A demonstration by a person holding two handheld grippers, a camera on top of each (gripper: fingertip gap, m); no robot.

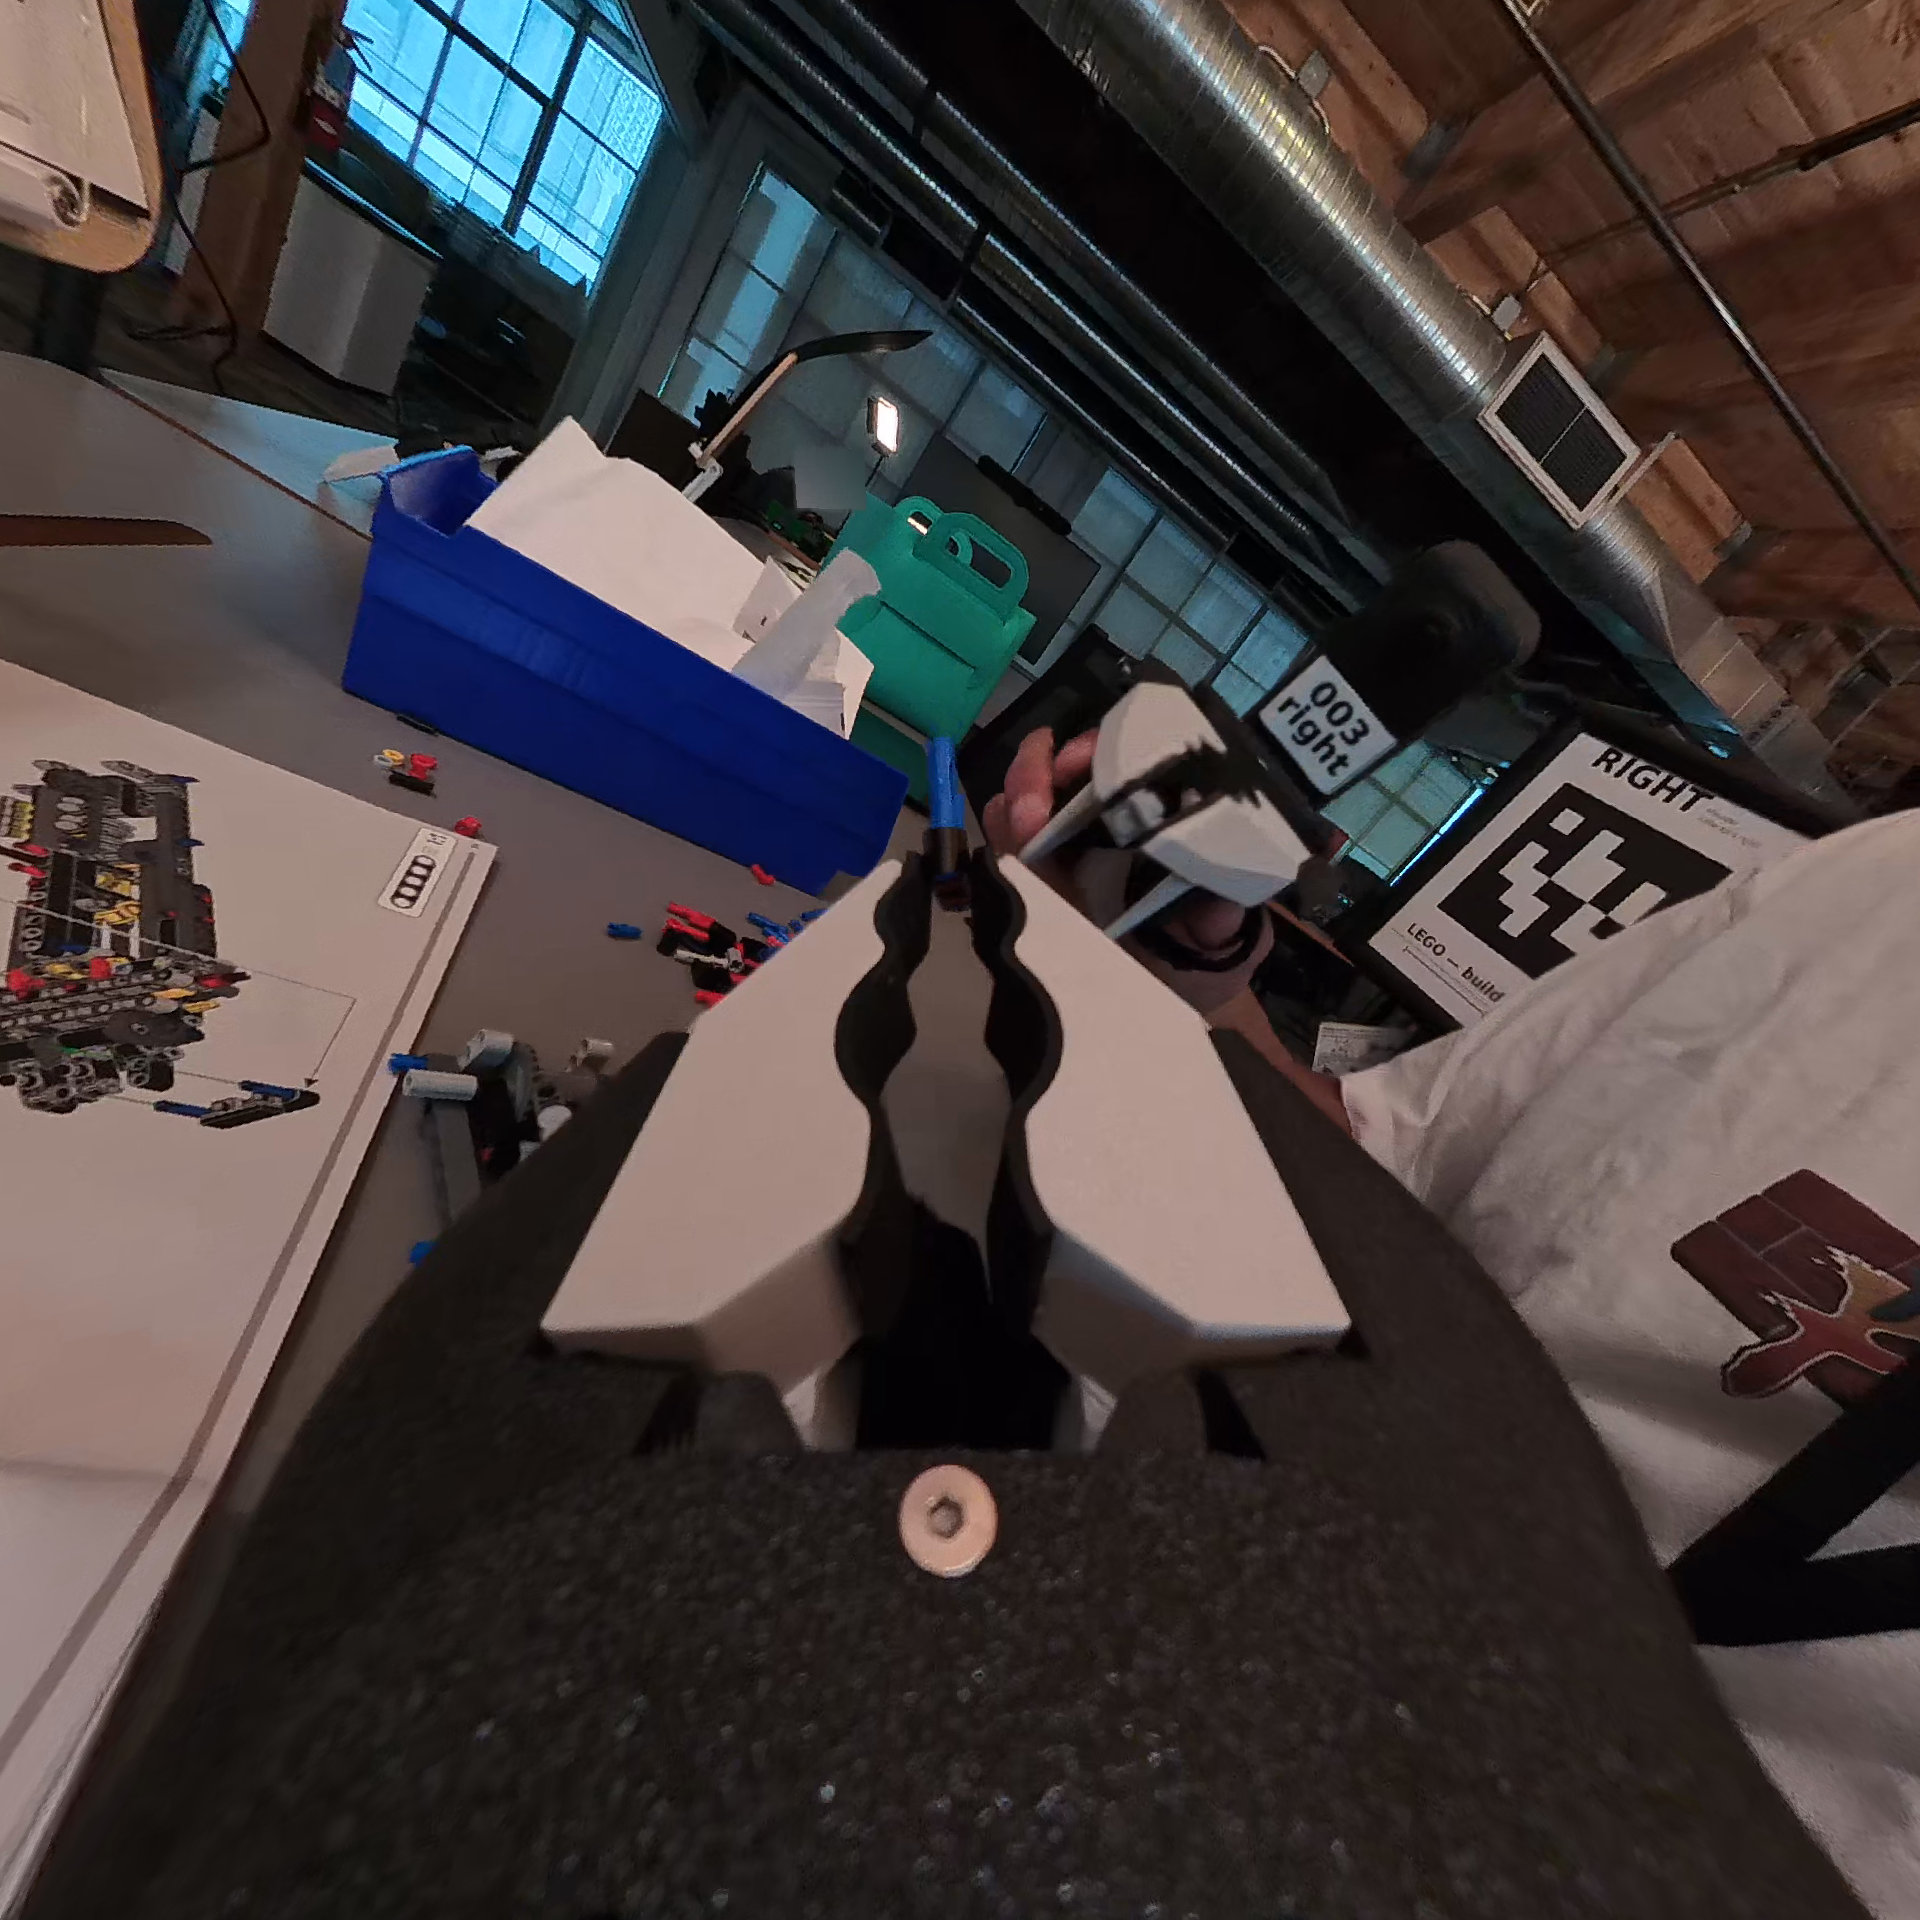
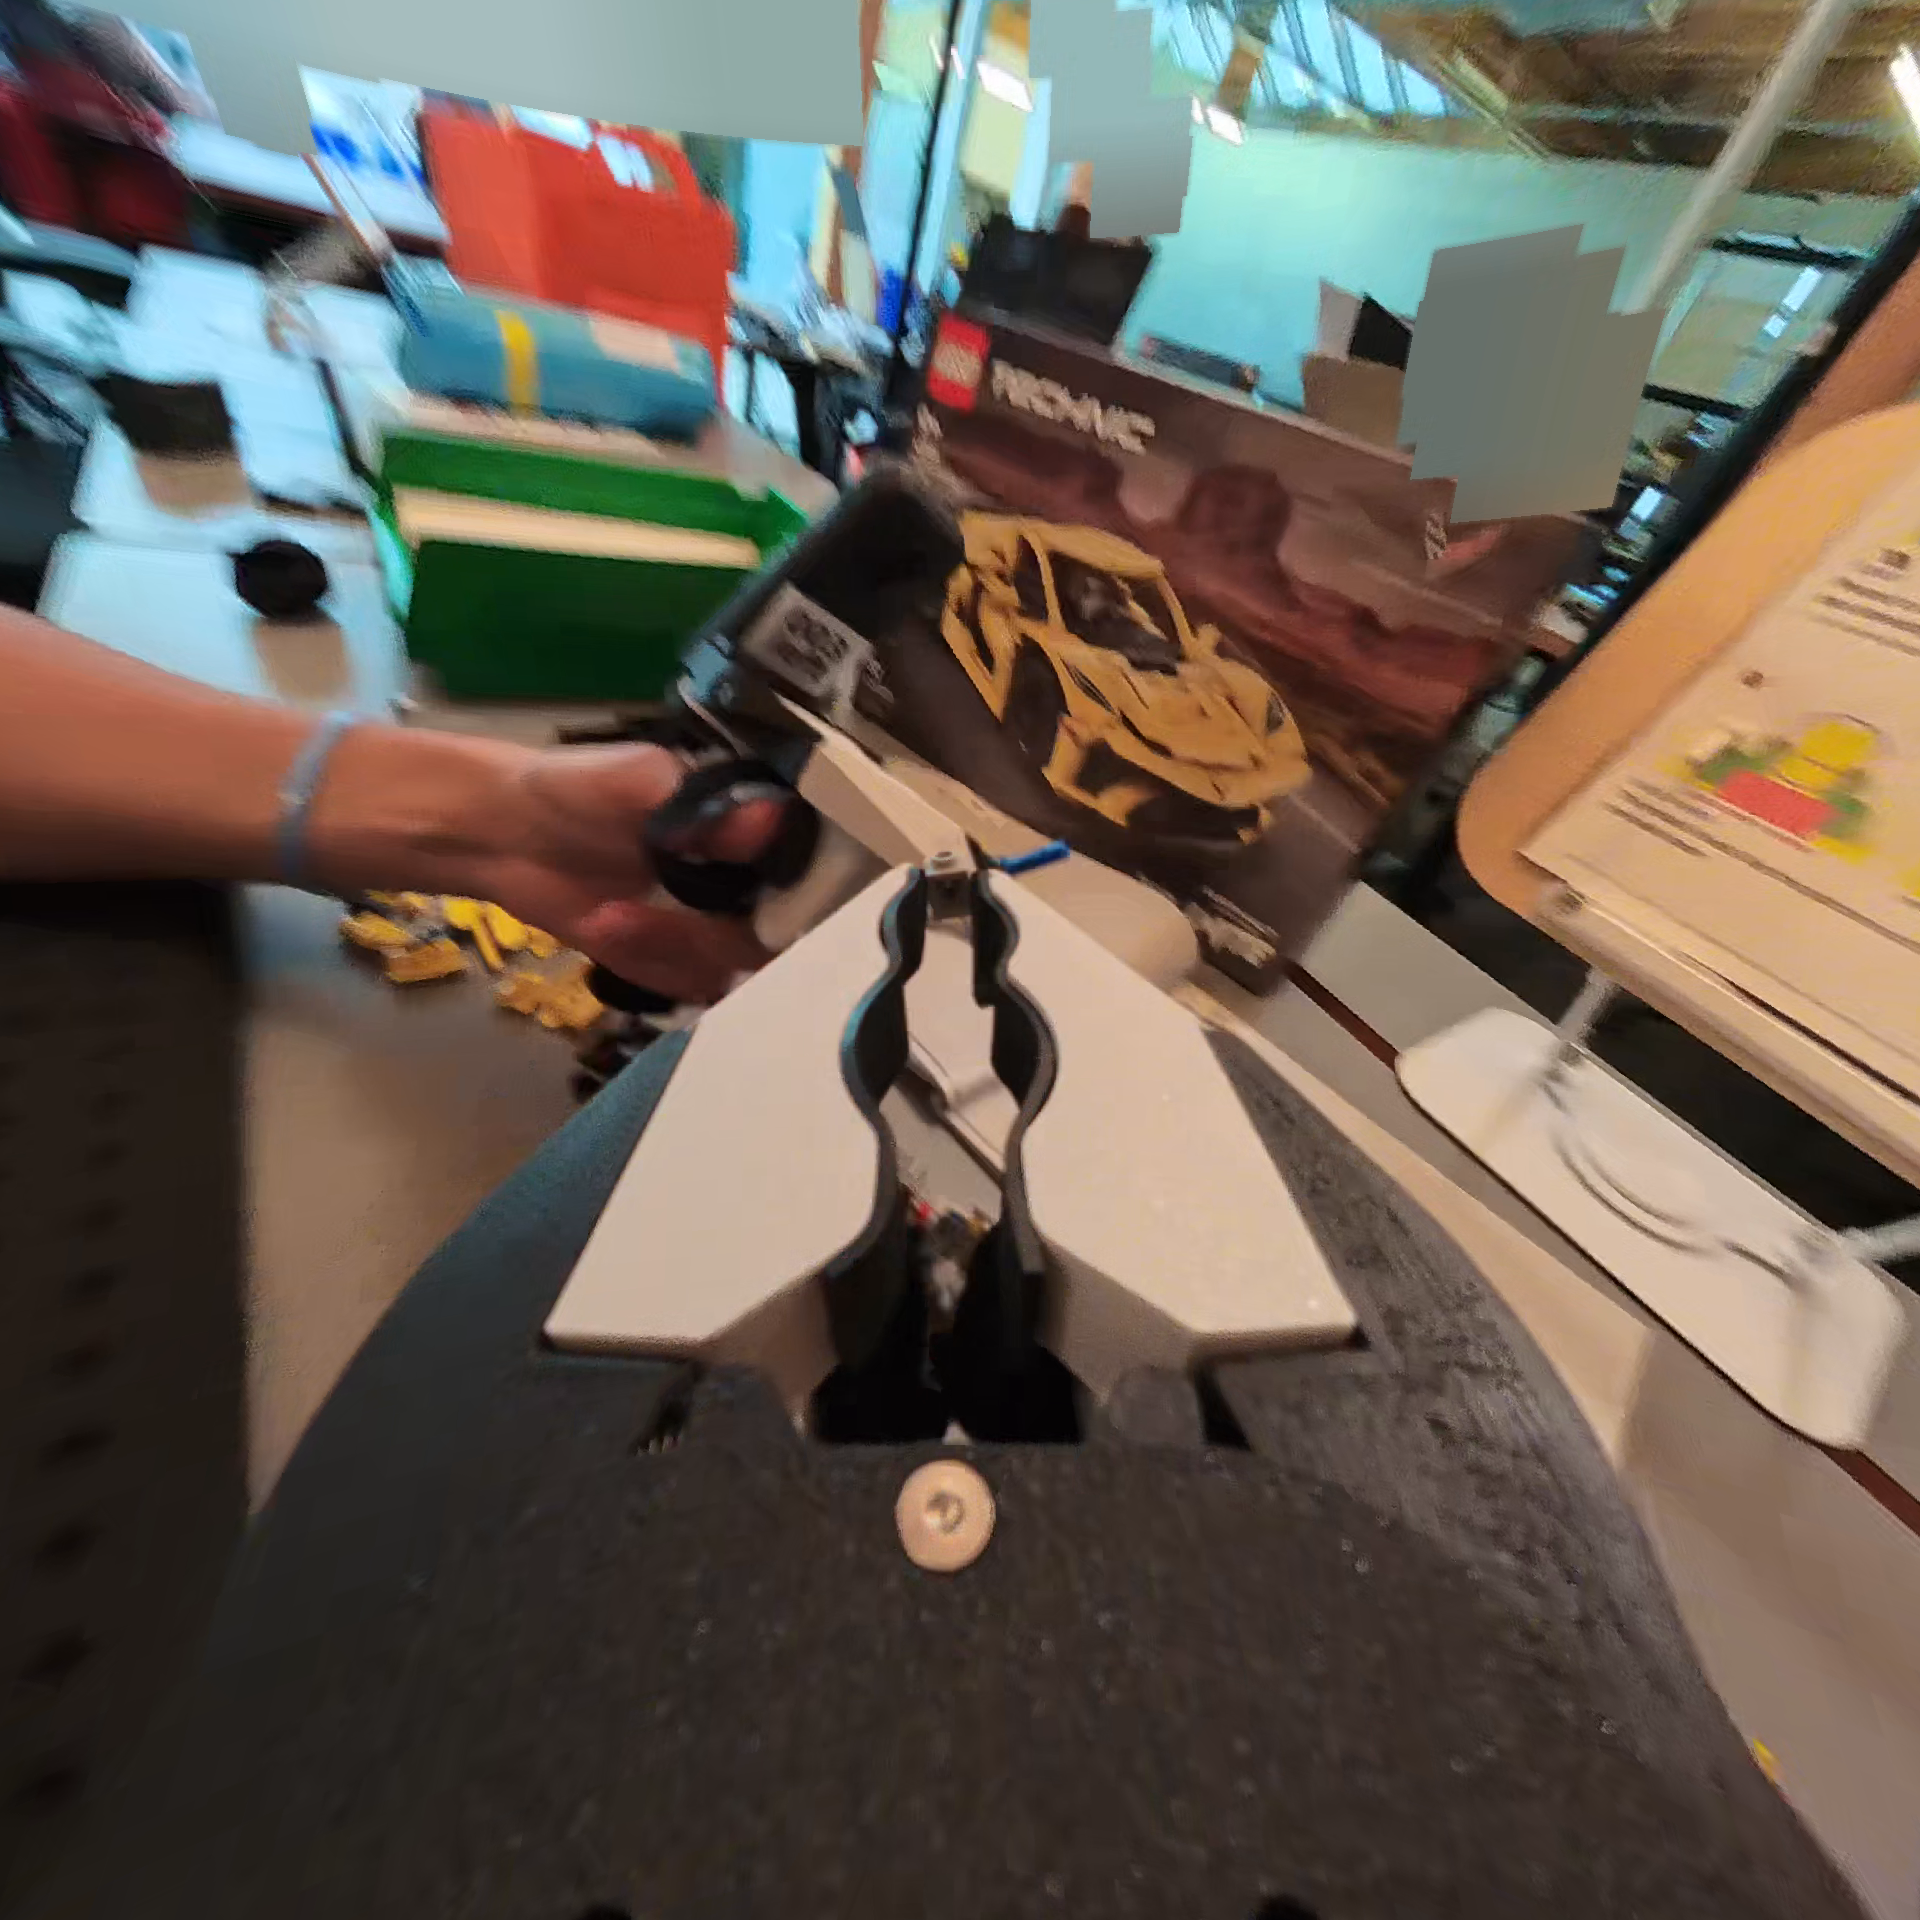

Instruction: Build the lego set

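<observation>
blue pin (image 1: 943,792) with black end pinched at tips of left gripper (image 1: 948,871) | small grey piece (image 2: 945,871) clamped at tips of right gripper (image 2: 948,883), raised above table (image 1: 582,883) | loose pieces (image 1: 717,935) scattered below left gripper tips, manual (image 1: 208,1039) left, blue bin (image 1: 582,665) beyond | box (image 2: 1195,623) behind right gripper

Dim left view; right view bright, motion-blurred

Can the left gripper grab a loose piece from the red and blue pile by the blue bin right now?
Probably not: the left gripper is shut on a blue and black pin, so its jaws are occupied. The scattered red and blue pieces themselves lie uncovered on the grey table.
</observation>
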